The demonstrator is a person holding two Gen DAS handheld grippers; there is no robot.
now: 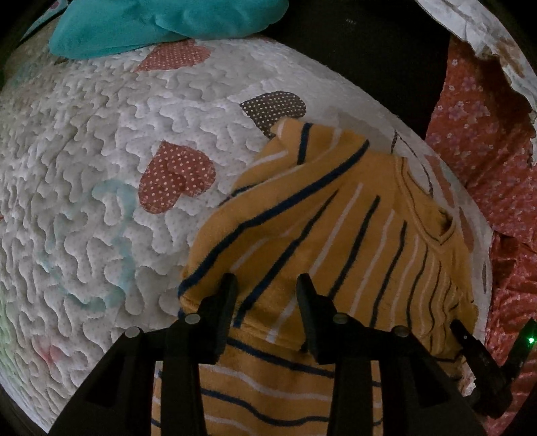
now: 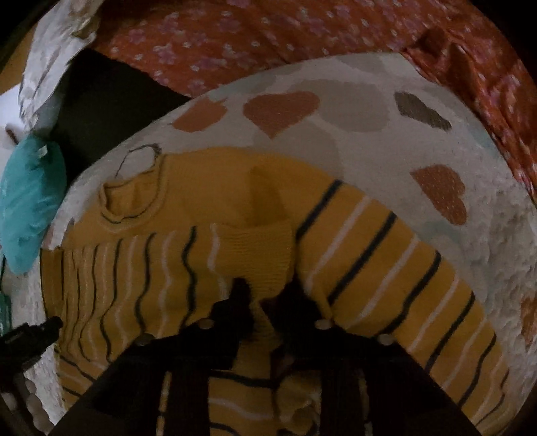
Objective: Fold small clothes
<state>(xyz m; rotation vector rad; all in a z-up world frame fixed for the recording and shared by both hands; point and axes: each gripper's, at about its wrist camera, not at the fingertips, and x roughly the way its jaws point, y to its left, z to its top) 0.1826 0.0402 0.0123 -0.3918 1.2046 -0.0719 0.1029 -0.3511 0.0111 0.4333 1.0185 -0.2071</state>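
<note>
Directly under the parted left claw (image 1: 265, 288), striped sweater (image 1: 335, 228); right claw (image 2: 265, 295) clenched on its cuff (image 2: 258, 248).

Surface: white quilted bedspread (image 1: 84, 201) with heart patches
Bedding: orange floral sheet (image 2: 268, 37), 12 o'clock in right view
Cushion: teal pillow (image 1: 151, 26), 11 o'clock in left view
Light: dim

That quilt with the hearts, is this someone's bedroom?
Probably a bedroom, on a bed. A white quilt stitched with hearts lies under the yellow striped sweater, an orange floral sheet sits beside it, and a teal cloth lies further off.
</note>
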